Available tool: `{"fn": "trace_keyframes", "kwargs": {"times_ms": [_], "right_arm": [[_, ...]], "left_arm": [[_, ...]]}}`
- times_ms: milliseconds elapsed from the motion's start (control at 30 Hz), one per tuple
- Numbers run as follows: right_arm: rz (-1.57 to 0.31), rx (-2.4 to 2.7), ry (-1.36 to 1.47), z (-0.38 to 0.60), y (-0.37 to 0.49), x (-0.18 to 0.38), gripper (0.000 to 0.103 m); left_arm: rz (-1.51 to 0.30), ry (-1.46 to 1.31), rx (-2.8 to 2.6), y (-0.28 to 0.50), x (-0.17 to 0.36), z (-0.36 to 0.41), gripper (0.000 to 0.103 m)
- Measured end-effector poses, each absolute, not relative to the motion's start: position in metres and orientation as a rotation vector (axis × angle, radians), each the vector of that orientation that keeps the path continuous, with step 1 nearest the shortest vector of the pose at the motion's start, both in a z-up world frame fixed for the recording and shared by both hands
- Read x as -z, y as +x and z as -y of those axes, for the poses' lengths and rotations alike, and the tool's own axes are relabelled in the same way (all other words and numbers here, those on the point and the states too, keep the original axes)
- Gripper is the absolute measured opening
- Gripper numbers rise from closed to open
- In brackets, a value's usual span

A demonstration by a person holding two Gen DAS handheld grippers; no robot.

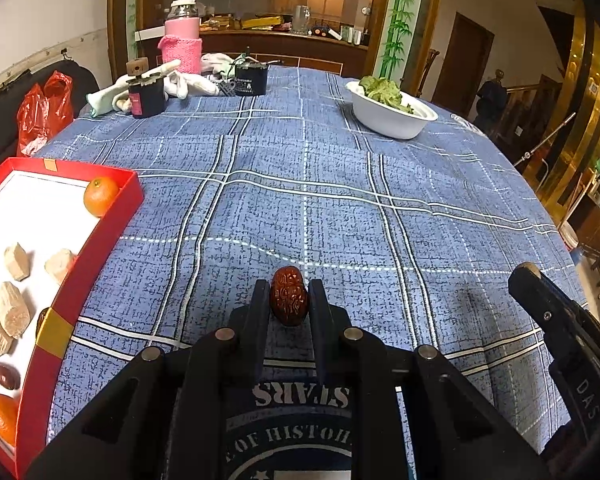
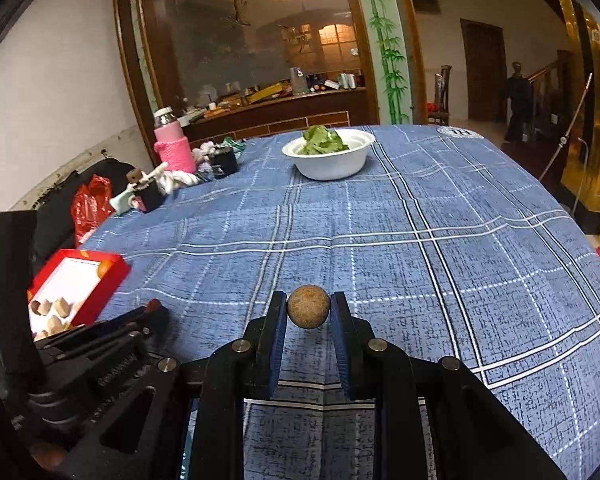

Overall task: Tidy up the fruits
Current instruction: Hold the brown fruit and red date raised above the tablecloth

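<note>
the left claw (image 1: 289, 300) is squeezing a wrinkly red date (image 1: 288, 301) between its tips, above the blue counter (image 1: 380, 208). the right claw (image 2: 309, 307) is squeezing a round brown fruit (image 2: 308, 306) at its tips. the red box (image 1: 112, 224) sits to the left.

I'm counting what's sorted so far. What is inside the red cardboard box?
Inside the red cardboard box lie two orange mandarins, several pale beige chunks and a dark red date. Its near-left part is outside the picture.
</note>
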State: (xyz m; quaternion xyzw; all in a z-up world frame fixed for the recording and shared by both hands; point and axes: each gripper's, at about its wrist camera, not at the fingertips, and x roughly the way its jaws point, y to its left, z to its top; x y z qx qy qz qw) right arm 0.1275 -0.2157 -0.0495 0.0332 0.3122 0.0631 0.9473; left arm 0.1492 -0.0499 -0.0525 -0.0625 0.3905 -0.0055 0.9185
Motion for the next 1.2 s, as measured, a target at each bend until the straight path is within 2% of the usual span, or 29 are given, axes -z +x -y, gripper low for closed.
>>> {"fn": "trace_keyframes", "kwargs": {"times_ms": [1200], "right_arm": [[-0.626, -0.127, 0.051, 0.217, 0.1252, 0.047, 0.023]], "left_arm": [[-0.748, -0.109, 0.007, 0.1434, 0.0448, 0.053, 0.016]]}}
